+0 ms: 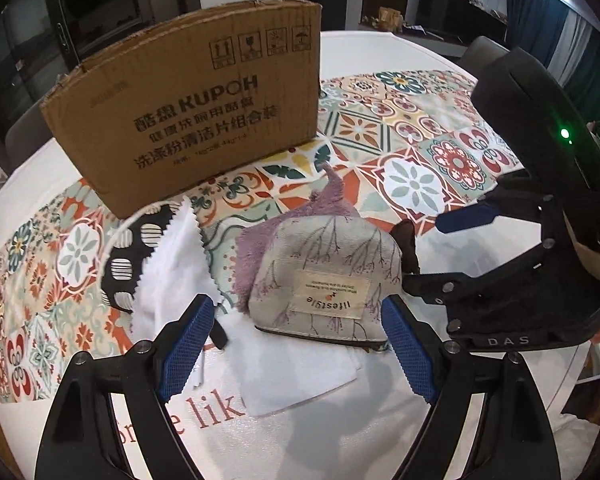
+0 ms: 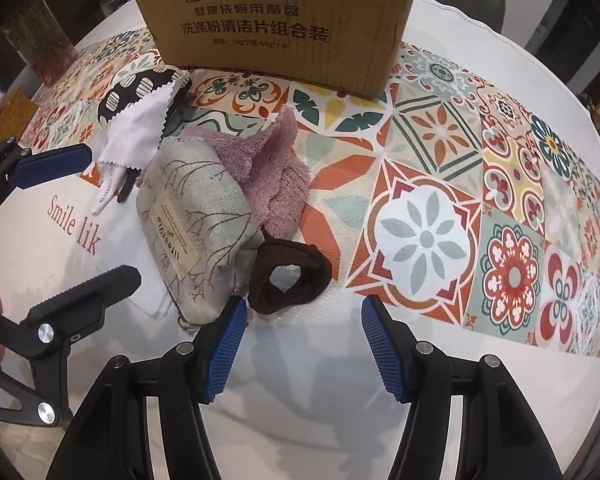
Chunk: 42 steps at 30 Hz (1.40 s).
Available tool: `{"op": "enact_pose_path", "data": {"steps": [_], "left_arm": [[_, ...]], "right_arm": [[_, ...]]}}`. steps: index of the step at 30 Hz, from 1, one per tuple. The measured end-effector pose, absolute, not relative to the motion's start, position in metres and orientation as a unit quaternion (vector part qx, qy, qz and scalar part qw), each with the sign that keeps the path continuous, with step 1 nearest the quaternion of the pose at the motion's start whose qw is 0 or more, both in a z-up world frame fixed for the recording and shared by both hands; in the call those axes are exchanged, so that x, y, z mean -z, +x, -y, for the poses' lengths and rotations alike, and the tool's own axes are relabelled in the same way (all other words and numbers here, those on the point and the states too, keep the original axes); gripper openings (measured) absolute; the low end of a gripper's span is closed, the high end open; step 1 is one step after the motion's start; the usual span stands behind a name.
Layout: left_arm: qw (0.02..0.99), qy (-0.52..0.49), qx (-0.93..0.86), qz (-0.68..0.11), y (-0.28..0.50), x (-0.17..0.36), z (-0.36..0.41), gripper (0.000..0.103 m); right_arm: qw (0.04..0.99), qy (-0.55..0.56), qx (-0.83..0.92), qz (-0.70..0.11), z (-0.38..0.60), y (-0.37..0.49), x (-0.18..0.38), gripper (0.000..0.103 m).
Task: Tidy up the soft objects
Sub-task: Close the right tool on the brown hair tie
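A grey fabric pouch (image 1: pixel 324 280) with a "lifestyle" label lies on the table (image 1: pixel 420 184) just beyond my left gripper (image 1: pixel 300 344). That gripper is open, its blue pads either side of the pouch's near end without touching it. A purple fuzzy cloth (image 1: pixel 256 248) is tucked behind the pouch. A dark brown scrunchie (image 2: pixel 312 268) lies right of the pouch (image 2: pixel 196 208), just ahead of my right gripper (image 2: pixel 304 340), which is open and holds nothing. Each gripper shows in the other's view: the right gripper (image 1: pixel 440 248) and the left gripper (image 2: pixel 112 212).
An open cardboard box (image 1: pixel 196 112) stands behind the pile on the patterned tablecloth (image 2: pixel 428 224). A white zigzag-edged cloth (image 1: pixel 172 256) and a black-and-white patterned piece (image 1: pixel 140 240) lie left of the pouch. Another white cloth (image 1: pixel 292 372) lies under the pouch.
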<state>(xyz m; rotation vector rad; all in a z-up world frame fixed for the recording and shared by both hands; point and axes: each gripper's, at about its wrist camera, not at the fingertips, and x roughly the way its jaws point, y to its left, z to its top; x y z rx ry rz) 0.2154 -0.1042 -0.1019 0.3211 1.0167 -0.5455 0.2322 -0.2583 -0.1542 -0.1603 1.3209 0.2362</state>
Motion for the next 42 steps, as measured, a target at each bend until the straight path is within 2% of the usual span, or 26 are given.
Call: {"op": "enact_pose_path", "data": {"steps": [10, 22, 24, 29, 32, 42], "left_arm": [[0.806, 0.134, 0.272, -0.509, 0.22, 0.112, 0.111, 0.086], [0.794, 0.13, 0.276, -0.526, 0.237, 0.124, 0.118, 0.086], [0.794, 0.133, 0.277, -0.525, 0.24, 0.127, 0.119, 0.086], [0.788, 0.131, 0.284, -0.53, 0.246, 0.13, 0.122, 0.086], [0.788, 0.127, 0.287, -0.529, 0.248, 0.13, 0.125, 0.086], [0.785, 0.132, 0.295, -0.529, 0.248, 0.128, 0.129, 0.086]], "right_arm": [[0.768, -0.107, -0.143, -0.615, 0.249, 0.246, 0.164, 0.061], [0.772, -0.076, -0.151, -0.612, 0.245, 0.257, 0.176, 0.059], [0.778, -0.068, -0.145, -0.608, 0.25, 0.255, 0.174, 0.053], [0.786, -0.039, -0.129, -0.604, 0.264, 0.257, 0.171, 0.031], [0.789, -0.017, -0.123, -0.602, 0.268, 0.258, 0.17, 0.023], [0.8, 0.044, -0.118, -0.587, 0.289, 0.239, 0.162, 0.012]]}}
